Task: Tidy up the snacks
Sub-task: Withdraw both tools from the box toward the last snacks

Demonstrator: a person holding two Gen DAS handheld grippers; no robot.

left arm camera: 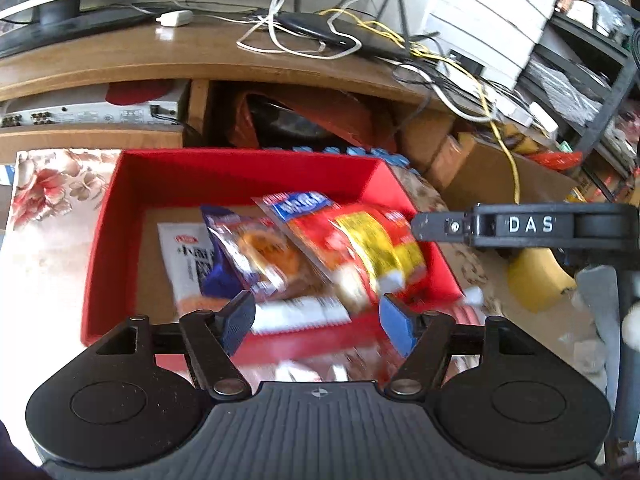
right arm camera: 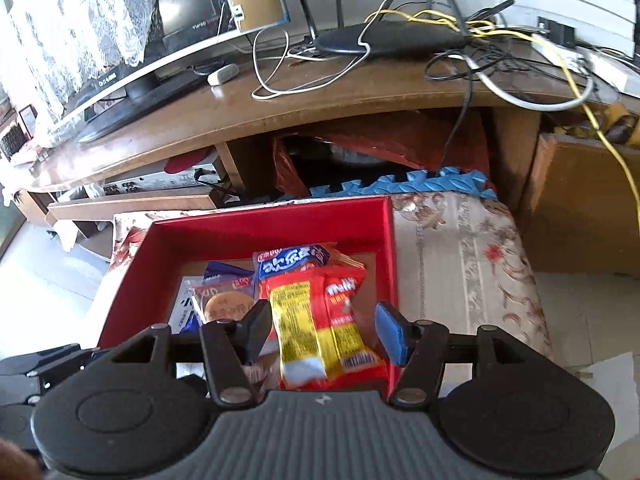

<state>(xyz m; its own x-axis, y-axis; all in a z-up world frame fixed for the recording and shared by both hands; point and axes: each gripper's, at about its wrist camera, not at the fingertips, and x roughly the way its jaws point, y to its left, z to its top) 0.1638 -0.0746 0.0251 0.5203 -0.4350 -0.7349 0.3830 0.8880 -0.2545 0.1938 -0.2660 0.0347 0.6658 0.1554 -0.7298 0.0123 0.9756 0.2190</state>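
both grippers hang over the red box [right arm camera: 192, 240], where the snack packets [right arm camera: 316, 312] lie piled for tidying. left gripper [left arm camera: 316, 320] and right gripper [right arm camera: 324, 332] are wide open, holding nothing.

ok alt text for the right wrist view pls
An open right gripper hovers over a red box holding a red-and-yellow snack packet and a round cookie pack, on a floral cloth before a cluttered wooden TV stand.

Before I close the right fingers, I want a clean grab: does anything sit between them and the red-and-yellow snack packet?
Nothing visible does. The right gripper is open straddling the red-and-yellow snack packet inside the red box.
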